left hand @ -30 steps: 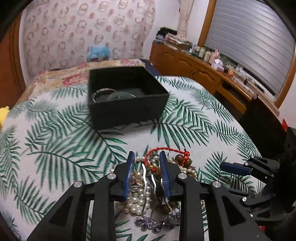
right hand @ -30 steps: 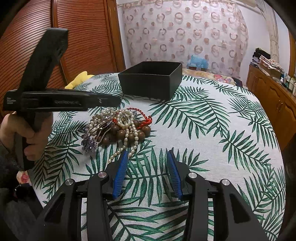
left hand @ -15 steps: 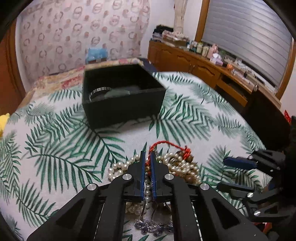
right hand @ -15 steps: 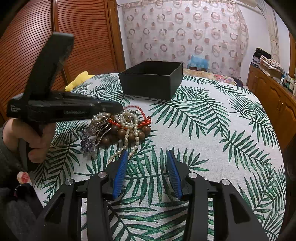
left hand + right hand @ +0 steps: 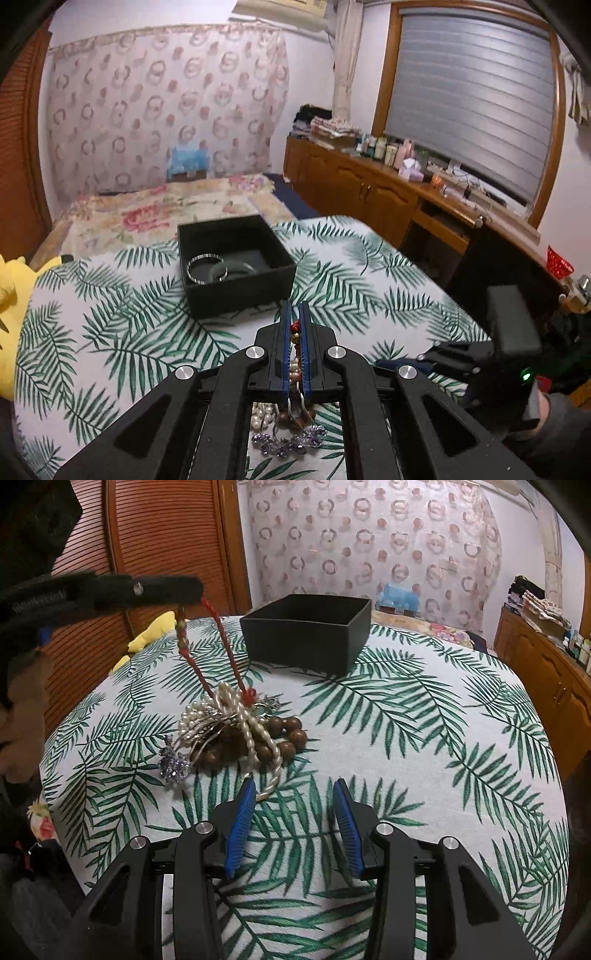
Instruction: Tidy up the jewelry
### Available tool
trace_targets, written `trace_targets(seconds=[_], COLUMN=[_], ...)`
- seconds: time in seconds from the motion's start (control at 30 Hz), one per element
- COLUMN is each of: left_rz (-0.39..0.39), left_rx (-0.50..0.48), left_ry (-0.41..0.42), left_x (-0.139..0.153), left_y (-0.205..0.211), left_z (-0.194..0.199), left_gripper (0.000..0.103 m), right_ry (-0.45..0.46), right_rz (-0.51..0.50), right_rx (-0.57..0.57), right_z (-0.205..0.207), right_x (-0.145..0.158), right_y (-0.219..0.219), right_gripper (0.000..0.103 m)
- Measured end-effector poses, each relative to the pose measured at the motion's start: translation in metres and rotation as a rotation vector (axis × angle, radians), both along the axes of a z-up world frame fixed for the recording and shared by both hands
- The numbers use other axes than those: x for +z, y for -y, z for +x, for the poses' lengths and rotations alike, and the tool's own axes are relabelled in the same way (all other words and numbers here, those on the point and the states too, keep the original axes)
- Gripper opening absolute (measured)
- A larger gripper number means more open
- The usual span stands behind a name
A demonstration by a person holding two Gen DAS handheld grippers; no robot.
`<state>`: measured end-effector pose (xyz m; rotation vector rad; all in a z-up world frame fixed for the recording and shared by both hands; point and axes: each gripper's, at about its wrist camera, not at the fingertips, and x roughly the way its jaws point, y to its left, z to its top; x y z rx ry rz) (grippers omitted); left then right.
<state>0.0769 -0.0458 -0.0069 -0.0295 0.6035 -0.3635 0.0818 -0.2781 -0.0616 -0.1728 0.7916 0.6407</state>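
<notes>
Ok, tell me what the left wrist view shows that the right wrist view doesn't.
Left wrist only: the black box's inside, holding a silver bangle, and the left gripper shut on the red cord bracelet.
Right wrist only: the red cord stretched up from the jewelry pile, and the open right gripper.
Both: box, pile, leaf-print cloth.

Two tools, the left tool (image 5: pixel 294 325) and the right tool (image 5: pixel 294 825); one black box (image 5: pixel 308 635); two bangles (image 5: pixel 206 268) inside; one tangled jewelry heap (image 5: pixel 236 731); one red cord (image 5: pixel 225 642).

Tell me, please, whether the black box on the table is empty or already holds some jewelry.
Not empty. The lidless black box holds a silver bangle and a clear ring.
</notes>
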Motion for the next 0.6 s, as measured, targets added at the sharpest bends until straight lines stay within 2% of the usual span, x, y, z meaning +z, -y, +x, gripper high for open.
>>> trace_targets(seconds=[0.1, 0.3, 0.6], left_rz=[-0.002, -0.006, -0.019], left_rx=[-0.003, 0.010, 0.016], left_ry=[0.013, 0.014, 0.019], left_x=[0.005, 0.005, 0.007], left_y=[-0.002, -0.009, -0.017], left_z=[-0.002, -0.004, -0.003], left_gripper=[0.004, 0.004, 0.004], right_ry=[0.004, 0.019, 0.026], right_rz=[0.003, 0.020, -0.017], right_rx=[0.015, 0.049, 0.127], right_z=[0.003, 0.009, 0.026], right_x=[0.004, 0.015, 0.018], right_y=[-0.008, -0.019, -0.051], right_gripper=[0.041, 0.040, 0.036])
